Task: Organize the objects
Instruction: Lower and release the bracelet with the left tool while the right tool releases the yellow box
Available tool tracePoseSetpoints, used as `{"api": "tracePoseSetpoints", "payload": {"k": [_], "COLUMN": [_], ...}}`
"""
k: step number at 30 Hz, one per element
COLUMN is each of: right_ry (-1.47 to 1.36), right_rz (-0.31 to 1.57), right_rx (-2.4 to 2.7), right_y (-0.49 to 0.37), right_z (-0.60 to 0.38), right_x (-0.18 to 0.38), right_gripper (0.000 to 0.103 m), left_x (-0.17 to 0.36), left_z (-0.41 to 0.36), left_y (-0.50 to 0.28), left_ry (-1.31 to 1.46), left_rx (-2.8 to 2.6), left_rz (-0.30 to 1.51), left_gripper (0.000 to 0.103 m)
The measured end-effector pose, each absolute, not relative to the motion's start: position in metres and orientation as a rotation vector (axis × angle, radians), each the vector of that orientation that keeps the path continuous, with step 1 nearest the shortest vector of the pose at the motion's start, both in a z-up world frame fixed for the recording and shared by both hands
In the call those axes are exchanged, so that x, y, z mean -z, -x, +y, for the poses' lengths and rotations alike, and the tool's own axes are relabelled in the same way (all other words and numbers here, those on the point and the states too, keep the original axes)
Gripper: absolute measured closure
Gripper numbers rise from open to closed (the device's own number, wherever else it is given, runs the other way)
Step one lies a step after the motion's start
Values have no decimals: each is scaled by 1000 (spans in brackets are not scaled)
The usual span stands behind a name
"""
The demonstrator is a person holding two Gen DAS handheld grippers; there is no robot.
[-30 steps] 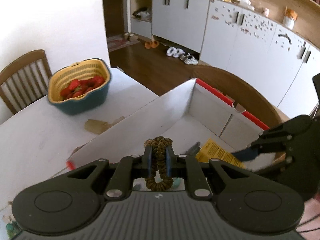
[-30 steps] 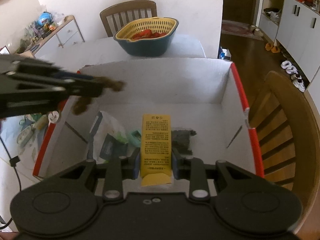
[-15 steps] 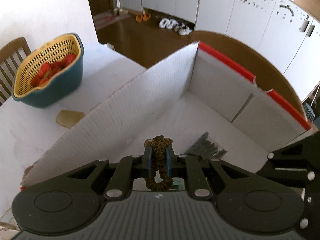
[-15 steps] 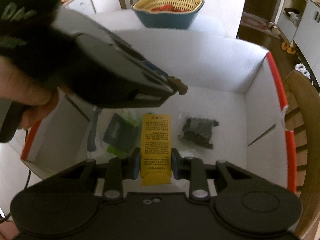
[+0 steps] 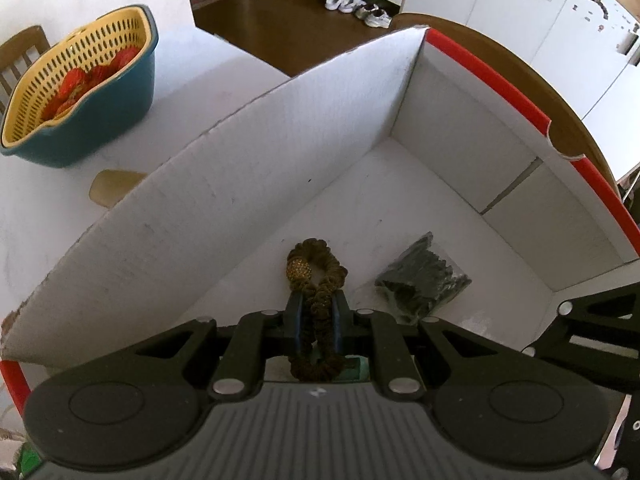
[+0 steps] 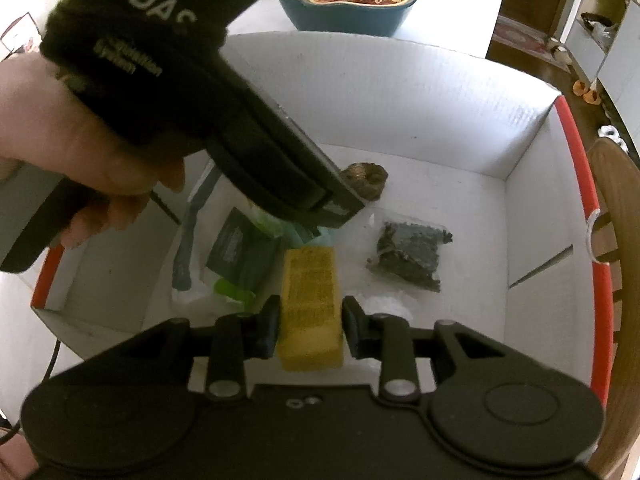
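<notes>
— Two grippers over one white box (image 5: 248, 184), what have they got?
— Left gripper (image 5: 316, 312) is clamped on one brown scrunchie (image 5: 316, 276), low inside the box, the beaded end sticking out past the tips just above the floor. Right gripper (image 6: 310, 320) has one yellow carton (image 6: 310, 300) between its fingers, but the right finger shows a sliver of gap, so I cannot tell if it grips or has let go.
— And loose in the box?
— One clear bag of dark bits (image 6: 408, 256) to the right of the carton, one dark packet (image 6: 240, 256) and some green-and-white wrapping to its left.
— Outside?
— One teal basket (image 5: 80, 92) with a yellow strainer of red fruit, on the table behind the box
</notes>
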State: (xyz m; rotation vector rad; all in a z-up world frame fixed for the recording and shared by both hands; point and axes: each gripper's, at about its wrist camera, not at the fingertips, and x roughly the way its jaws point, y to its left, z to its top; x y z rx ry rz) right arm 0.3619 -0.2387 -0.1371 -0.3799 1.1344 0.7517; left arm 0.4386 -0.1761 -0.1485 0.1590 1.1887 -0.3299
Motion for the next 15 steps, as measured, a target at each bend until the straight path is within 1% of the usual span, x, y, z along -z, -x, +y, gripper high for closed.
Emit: {"api": "tracePoseSetpoints", "payload": {"k": [3, 11, 15], "right_ry": [365, 300, 264], "right_rz": [1129, 1096, 1074], "right_rx": [-742, -713, -686], "right_y": [-363, -371, -372], "right_z": [-240, -251, -262], "right_x": [135, 116, 106], "right_gripper": [69, 60, 57], "left_x": [146, 131, 122], "left_z": [-173, -169, -165], "left_y": [-436, -427, -420], "left_ry": [-145, -120, -119], "left_rx": [336, 363, 353], "left_rz": [1186, 1141, 1113], "left_gripper": [88, 87, 85]}}
